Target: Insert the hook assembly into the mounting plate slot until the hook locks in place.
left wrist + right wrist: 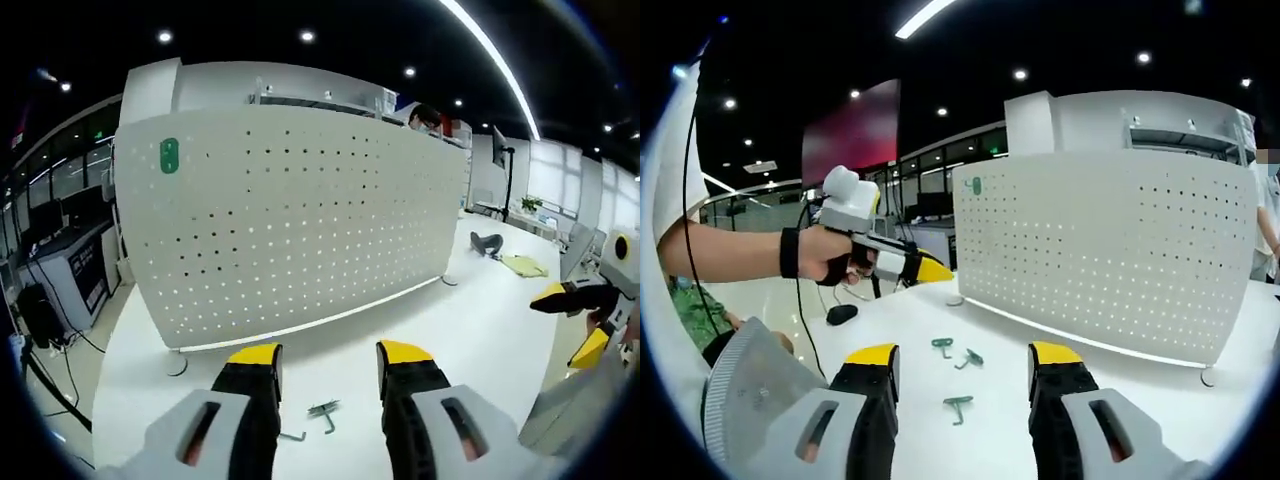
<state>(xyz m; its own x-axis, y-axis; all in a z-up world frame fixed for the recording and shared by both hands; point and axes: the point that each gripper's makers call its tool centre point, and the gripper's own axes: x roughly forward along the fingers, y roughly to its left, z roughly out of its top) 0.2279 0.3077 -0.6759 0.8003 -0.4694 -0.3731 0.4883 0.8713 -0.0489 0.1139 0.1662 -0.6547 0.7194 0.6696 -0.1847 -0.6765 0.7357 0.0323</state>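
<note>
Presently both grippers, left and right, stand with jaws wide, holding nothing. Three hooks lie loose on the bench before the perforated mounting plate. Risk: a small flat hook could slip or skew during pickup, missing its slot.

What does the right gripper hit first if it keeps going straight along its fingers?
Probably the green hooks lying on the white table just ahead of the open right gripper; above them, the perforated panel stands further back. Depth is uncertain.

Matt white perforated panel (sheet metal), smooth table
</note>
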